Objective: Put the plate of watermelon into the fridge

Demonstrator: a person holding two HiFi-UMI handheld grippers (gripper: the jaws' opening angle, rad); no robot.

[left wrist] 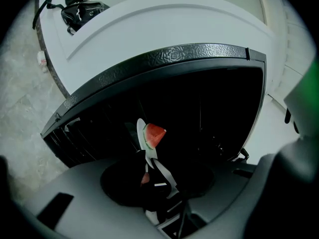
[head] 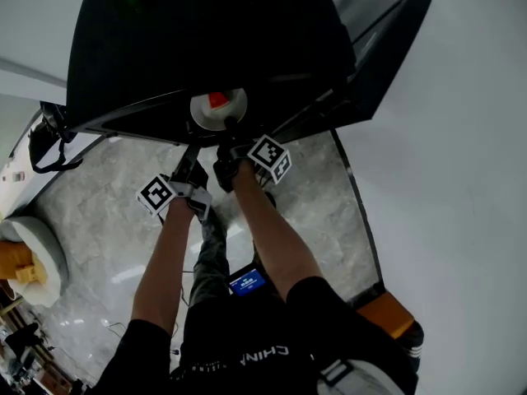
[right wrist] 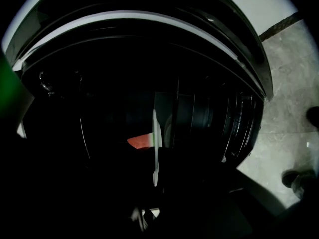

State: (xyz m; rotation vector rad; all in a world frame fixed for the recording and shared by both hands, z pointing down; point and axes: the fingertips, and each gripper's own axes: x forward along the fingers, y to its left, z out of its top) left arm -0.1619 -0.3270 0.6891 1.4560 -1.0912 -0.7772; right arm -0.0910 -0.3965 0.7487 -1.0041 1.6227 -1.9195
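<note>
You stand on a glossy floor [head: 107,220] of pale grey marble-look tiles, with soft patches of light reflected in it near your feet. To your right rises a plain white wall [head: 461,138], and a dark strip [head: 360,212] runs along the floor's edge where the two meet. At your far left sits a round white object [head: 37,257] with something orange [head: 16,262] beside it. A black strapped item [head: 45,142] rests against a white surface, and an orange box [head: 385,313] lies low at your right.
</note>
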